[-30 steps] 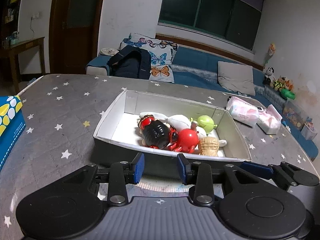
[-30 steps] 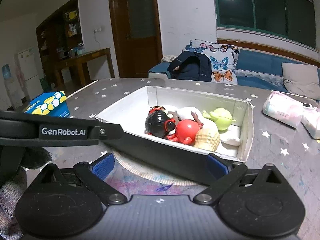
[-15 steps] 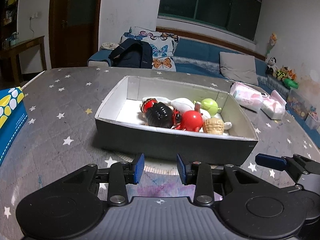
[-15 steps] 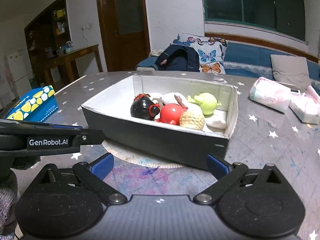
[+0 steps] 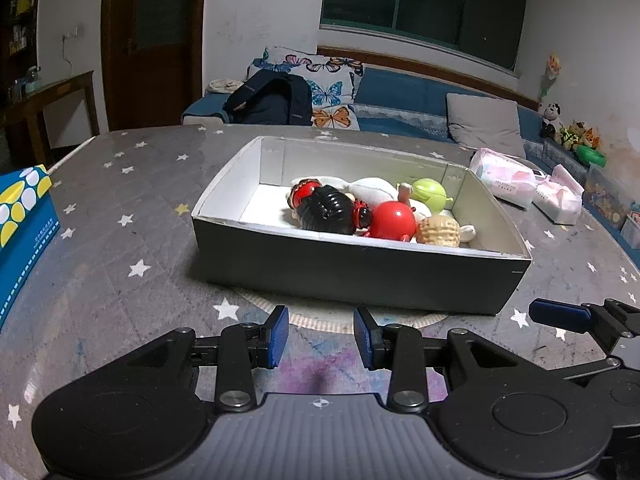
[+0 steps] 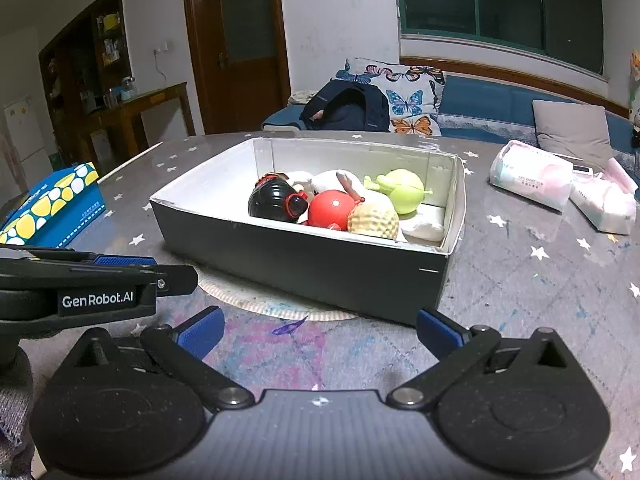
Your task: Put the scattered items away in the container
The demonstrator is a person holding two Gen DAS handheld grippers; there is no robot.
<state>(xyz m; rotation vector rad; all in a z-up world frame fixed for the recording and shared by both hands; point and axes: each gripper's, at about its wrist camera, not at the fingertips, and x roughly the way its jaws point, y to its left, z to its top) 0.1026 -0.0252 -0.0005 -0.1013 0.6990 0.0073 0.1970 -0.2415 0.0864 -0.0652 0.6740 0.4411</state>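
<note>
Your table (image 5: 120, 184) carries the box (image 5: 352, 276) at its middle, on a pale mat, with the toys (image 5: 372, 210) piled at its right end. The box looks like light, stiff card; if you shift it, pinch a wall near a corner. The toys seem to be hard, smooth plastic, apt to slip, so grip across the roundest part. Your right gripper (image 6: 318, 330) is spread wide and empty. Your left gripper (image 5: 320, 336) is narrowly parted, holding nothing.
</note>
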